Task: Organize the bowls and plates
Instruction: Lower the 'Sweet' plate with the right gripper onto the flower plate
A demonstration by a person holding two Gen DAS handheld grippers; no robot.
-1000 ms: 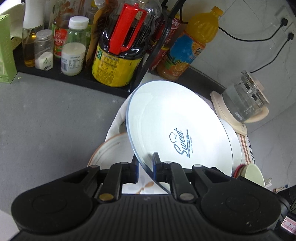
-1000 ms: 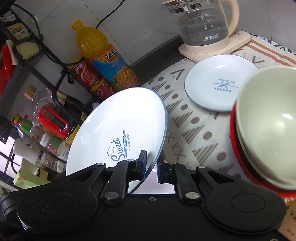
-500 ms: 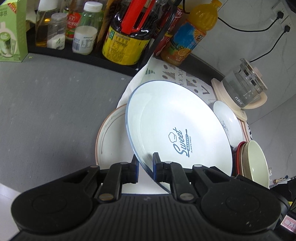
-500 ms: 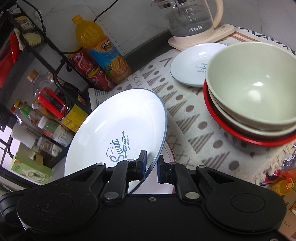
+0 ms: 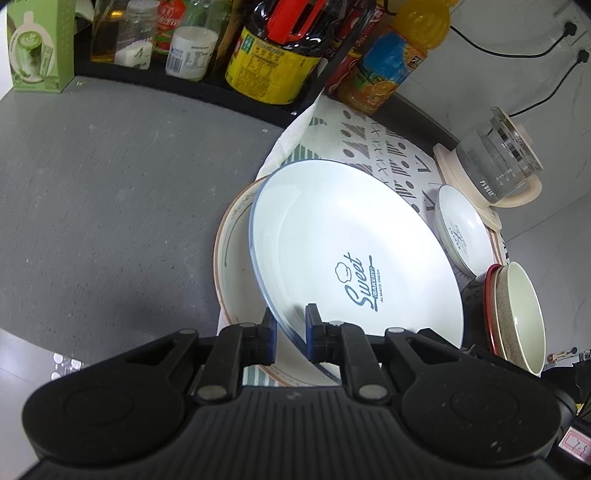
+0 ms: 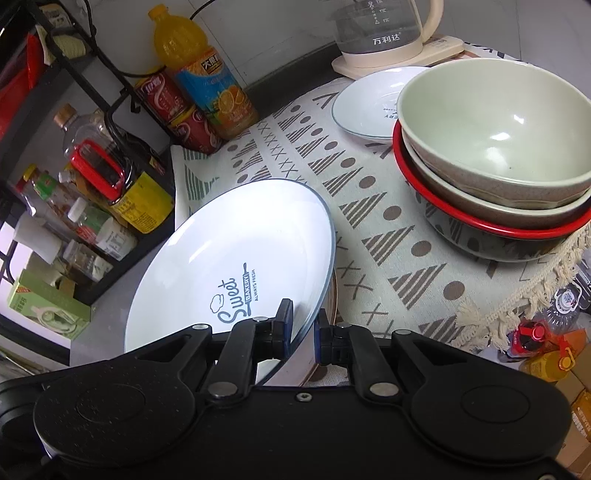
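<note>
A large white plate with a blue rim and "Sweet Bakery" print is held tilted by both grippers. My left gripper is shut on its near rim, and my right gripper is shut on the opposite rim. Under it lies a bigger plate with an orange rim on the patterned cloth. A small white plate lies near the kettle. A stack of bowls, green over brown over red-rimmed, stands at the right.
A black rack of bottles and jars lines the far side, with an orange juice bottle and red cans beside it. A glass kettle stands on its base. Grey counter lies left; the cloth's fringed edge overhangs.
Both grippers carried the large plate back and down, over the orange-rimmed plate. The bowl stack and small plate came into fuller view.
</note>
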